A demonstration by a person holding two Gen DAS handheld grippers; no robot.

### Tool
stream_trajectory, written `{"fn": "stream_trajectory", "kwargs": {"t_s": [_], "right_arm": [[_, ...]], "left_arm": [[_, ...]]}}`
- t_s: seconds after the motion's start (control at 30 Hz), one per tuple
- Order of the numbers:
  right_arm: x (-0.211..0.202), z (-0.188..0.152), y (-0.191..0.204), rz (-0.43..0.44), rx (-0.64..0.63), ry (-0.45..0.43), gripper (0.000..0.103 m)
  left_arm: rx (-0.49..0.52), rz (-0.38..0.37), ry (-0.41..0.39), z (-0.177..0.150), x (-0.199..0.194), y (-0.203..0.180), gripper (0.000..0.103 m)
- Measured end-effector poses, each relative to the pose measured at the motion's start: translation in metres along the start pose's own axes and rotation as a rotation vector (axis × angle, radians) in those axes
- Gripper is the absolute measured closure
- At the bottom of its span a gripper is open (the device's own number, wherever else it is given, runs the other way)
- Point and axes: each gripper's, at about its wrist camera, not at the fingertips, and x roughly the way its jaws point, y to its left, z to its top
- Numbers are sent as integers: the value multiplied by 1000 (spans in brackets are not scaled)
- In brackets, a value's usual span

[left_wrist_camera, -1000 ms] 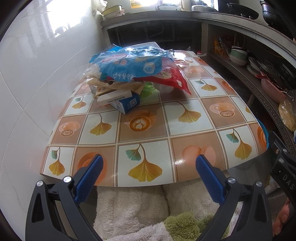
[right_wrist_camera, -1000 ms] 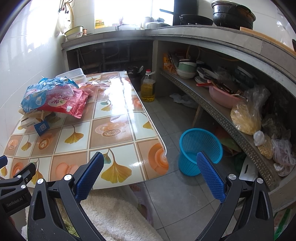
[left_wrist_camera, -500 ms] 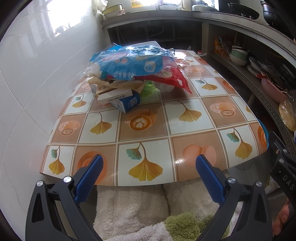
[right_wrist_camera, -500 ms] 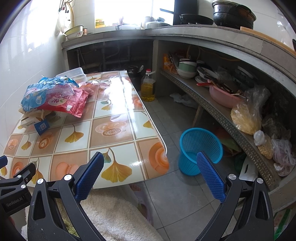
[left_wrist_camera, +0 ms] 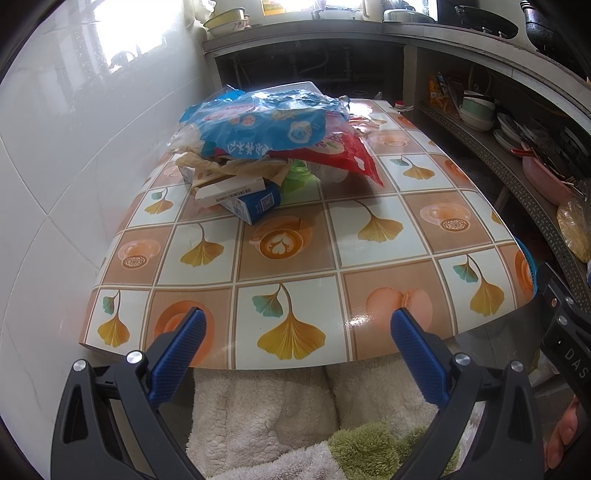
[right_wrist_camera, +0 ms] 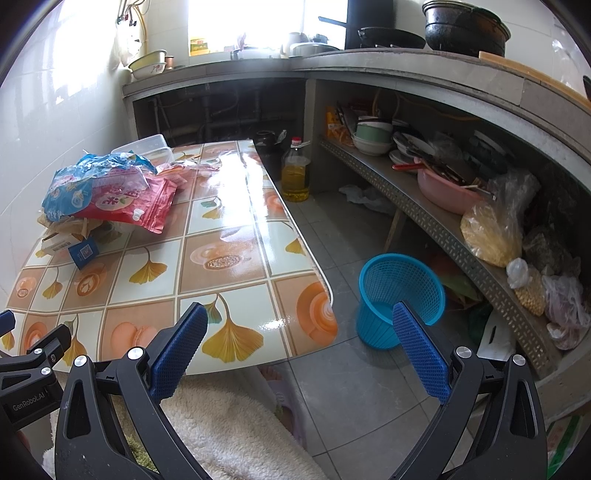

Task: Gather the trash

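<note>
Both the left claw [left_wrist_camera: 293, 332] and right claw [right_wrist_camera: 297, 328] gape wide and empty at the counter's [left_wrist_camera: 369, 266] near edge, while the trash pile [left_wrist_camera: 266, 147] near its far left edge looks light, crinkly and slippery, best pinched by a loose fold of the blue wrapper [left_wrist_camera: 266, 122].

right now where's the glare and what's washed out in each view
Left wrist view: the window is blown out, its light reflects on the wall, a small glint sits on the table. Right wrist view: the window is blown white, a bright streak runs along the table; edges bend.
</note>
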Motion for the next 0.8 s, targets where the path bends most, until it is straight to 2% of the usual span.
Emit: {"fn": "stream_trajectory", "kwargs": {"t_s": [0.43,0.7,0.8], "right_arm": [[1,-1,0,0,-1,0,7],[6,2,8,7,-44,11,7],[14,8,18,16,-79,16,7]], "left_arm": [[-2,0,-1,0,0,0,5],[-28,-1,7,-4,12,22,5],[-76,4,-1,0,16,35,5]]}}
